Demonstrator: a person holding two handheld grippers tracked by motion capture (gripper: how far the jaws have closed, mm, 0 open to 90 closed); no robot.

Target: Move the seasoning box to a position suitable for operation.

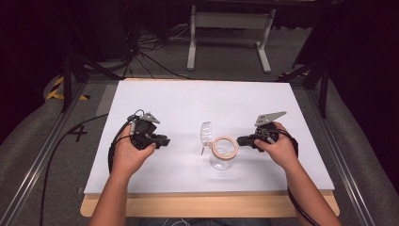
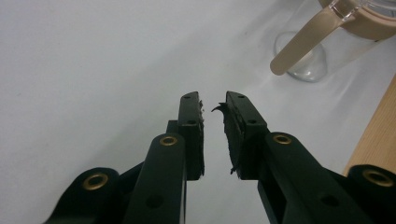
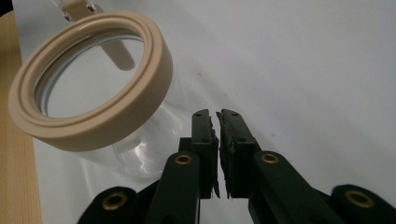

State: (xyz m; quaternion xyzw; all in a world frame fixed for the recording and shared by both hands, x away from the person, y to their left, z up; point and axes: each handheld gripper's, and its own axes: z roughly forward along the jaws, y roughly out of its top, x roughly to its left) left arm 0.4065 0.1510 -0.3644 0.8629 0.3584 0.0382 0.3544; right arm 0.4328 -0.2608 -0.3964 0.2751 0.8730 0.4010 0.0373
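While the jar (image 1: 222, 153) stands upright near the middle of the white sheet (image 1: 188, 99), toward its near edge, I see open room far and left. Its beige-rimmed mouth faces up, lid (image 1: 206, 134) hinged open to the left. My left gripper (image 1: 164, 141) is narrowly open; my right gripper (image 1: 240, 140), almost closed, sits empty just beside the rim.

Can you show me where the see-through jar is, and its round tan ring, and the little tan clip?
glass jar (image 1: 220, 162), high view, clear lower body.
tan ring (image 3: 140, 100), right gripper view, outer band at the mouth.
tan clip (image 2: 303, 42), left gripper view, middle of the flat arm.
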